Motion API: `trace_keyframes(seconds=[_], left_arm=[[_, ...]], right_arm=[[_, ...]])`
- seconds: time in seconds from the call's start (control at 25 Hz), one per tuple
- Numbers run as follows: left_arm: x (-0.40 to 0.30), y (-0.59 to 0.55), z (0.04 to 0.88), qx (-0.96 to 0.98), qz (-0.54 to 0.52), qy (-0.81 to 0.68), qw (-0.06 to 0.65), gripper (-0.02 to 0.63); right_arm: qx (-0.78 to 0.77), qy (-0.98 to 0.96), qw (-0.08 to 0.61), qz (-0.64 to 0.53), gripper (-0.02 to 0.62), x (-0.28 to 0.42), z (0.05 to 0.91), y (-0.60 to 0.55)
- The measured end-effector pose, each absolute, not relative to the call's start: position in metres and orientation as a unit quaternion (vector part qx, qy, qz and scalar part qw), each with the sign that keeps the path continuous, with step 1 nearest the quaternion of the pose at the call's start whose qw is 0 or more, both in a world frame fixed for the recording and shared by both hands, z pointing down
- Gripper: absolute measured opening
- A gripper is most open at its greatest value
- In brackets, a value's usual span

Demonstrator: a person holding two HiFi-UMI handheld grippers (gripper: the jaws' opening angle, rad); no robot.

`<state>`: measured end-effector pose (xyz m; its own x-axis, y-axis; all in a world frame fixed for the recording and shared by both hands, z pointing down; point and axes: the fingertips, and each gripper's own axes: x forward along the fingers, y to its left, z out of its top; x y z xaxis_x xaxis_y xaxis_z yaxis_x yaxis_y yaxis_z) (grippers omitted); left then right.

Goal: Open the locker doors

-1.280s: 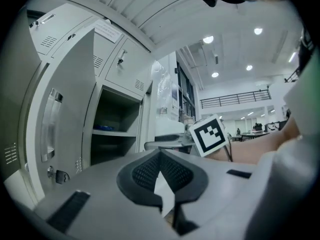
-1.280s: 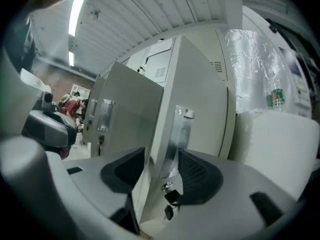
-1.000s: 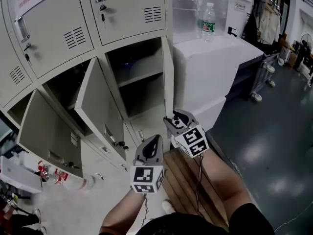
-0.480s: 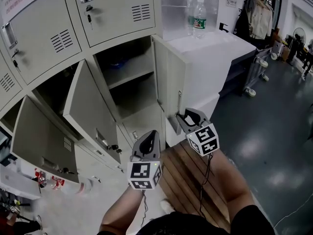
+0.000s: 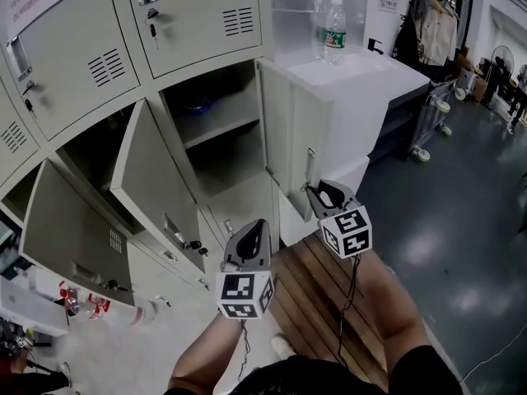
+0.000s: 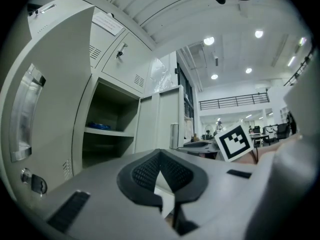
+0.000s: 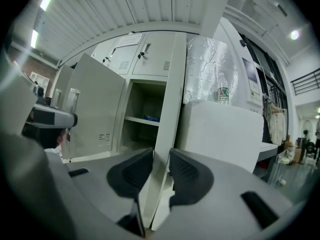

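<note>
The right gripper (image 7: 156,170) is set astride the free edge of the door (image 5: 284,134), which stands swung well out from the locker (image 5: 198,23). Its jaws have just been closing and seem clamped there, likely for pulling it wider. The left gripper (image 5: 255,230) is held closed and empty, aside.

The locker doors (image 5: 148,179) are pale grey-beige with dark slotted vents, the left hand-held gripper (image 5: 256,230) and right hand-held gripper (image 5: 316,190) grey with black-and-white square markers, the bottle (image 5: 333,31) green-labelled, the floor (image 5: 445,245) glossy dark blue-grey.
</note>
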<state>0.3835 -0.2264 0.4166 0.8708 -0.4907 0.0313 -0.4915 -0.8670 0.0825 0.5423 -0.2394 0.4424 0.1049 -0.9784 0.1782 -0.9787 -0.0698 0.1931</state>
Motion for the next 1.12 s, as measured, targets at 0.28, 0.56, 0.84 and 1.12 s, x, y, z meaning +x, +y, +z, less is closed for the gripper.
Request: trace_keyframes(seconds=[0.28,0.56,0.84,1.12], left_arm=[[0.352,-0.209,0.408,0.966,0.001,-0.256,0.039,0.002],[0.294,-0.181,0.391,0.963,-0.005,-0.267,0.033,0.002],[0.213,-0.164,0.384,0.951,-0.006,-0.307,0.036,0.001],[0.145,-0.148,0.399,0.940,-0.002,-0.338,0.045,0.000]], right_arm=[[0.764,-0.630,0.139,-0.008,0.027,0.533,0.434,-0.207],[0.749,-0.656,0.093,0.006,0.002,0.463,0.408,-0.174],[0.722,-0.688,0.075,0.001,0.000,0.373,0.390,-0.147],[0.709,-0.703,0.057,0.004,0.002,0.310,0.392,-0.124]])
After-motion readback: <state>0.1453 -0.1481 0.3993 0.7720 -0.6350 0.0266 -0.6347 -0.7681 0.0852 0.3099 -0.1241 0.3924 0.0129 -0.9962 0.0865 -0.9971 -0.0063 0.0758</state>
